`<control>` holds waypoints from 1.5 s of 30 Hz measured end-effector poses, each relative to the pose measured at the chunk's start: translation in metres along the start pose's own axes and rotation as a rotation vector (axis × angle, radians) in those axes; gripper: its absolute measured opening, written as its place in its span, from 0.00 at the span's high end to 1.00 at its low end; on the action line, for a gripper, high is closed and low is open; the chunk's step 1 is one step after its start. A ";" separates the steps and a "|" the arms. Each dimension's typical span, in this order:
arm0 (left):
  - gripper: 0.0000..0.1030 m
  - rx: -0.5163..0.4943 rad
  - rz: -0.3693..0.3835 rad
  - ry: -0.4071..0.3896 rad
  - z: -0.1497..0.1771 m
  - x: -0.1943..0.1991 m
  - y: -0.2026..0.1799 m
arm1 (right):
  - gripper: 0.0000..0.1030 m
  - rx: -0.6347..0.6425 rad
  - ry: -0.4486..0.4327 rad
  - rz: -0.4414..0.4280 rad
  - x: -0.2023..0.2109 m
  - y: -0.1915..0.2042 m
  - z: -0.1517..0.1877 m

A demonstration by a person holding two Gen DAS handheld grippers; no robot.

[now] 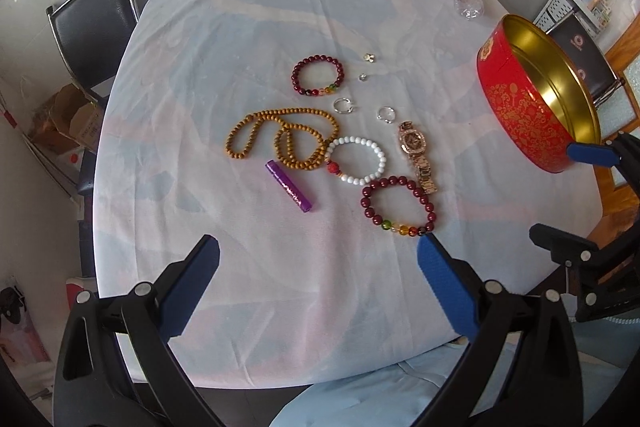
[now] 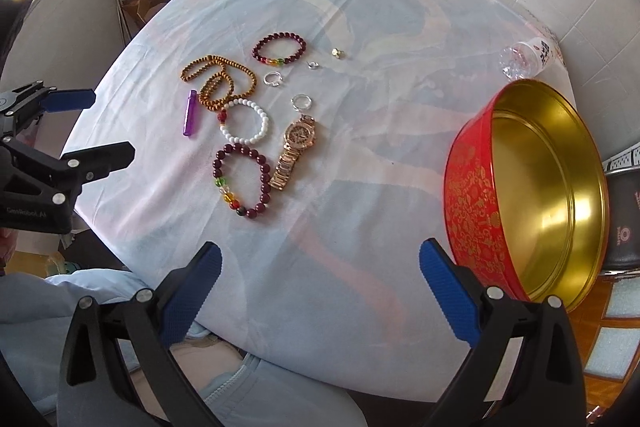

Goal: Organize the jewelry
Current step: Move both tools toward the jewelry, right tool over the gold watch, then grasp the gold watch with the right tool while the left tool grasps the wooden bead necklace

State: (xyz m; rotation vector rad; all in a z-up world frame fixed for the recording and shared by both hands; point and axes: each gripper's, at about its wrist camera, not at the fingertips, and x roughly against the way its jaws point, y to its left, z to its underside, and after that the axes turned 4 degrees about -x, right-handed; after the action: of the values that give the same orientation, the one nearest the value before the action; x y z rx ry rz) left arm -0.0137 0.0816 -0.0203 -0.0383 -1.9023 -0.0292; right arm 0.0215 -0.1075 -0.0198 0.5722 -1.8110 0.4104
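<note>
- Hovering above the near edge of the worktop (image 1: 208,27), the left gripper (image 1: 320,255) has its jaws wide and empty; the right gripper (image 2: 320,263) likewise has its jaws wide and holds nothing.
- The jewelry lies in a loose cluster at the middle of both views, all of it outside the red tin (image 2: 472,195), which sits at the right of the frame, open, gold-lined and seemingly empty.
- The nearest red bead bracelet (image 1: 400,205) touches the gold watch (image 1: 416,155), and the white bead bracelet (image 1: 358,161) lies against the brown bead necklace (image 1: 280,139); closing on one could likely drag its neighbour along.
- The necklace is coiled over itself, so a pinch may lift only one loop and let the rest trail or snag.
- The silver rings (image 1: 344,105) lie flat on the wrinkled cloth; broad pads could slide over them or pinch the fabric, shifting everything.
- The purple tube (image 1: 289,185) looks round and could roll if nudged.
- The tin sits close to the worktop's edge, so a bump from the right gripper might push it off.
</note>
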 end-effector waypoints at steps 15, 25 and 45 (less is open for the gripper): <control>0.07 -0.175 0.059 0.020 -0.040 -0.065 0.062 | 0.04 -0.214 0.028 0.064 -0.027 0.034 -0.019; 0.07 -0.235 -0.052 0.026 -0.077 -0.107 0.063 | 0.06 -0.228 0.055 0.063 -0.083 0.007 -0.057; 0.31 -0.259 0.048 -0.059 -0.078 -0.129 0.066 | 0.56 -0.180 0.079 0.032 -0.135 0.000 -0.077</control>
State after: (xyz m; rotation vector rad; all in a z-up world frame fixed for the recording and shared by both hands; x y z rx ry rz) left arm 0.1051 0.1428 -0.1169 -0.2632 -1.9454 -0.2441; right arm 0.1150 -0.0412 -0.1252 0.3973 -1.7612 0.2841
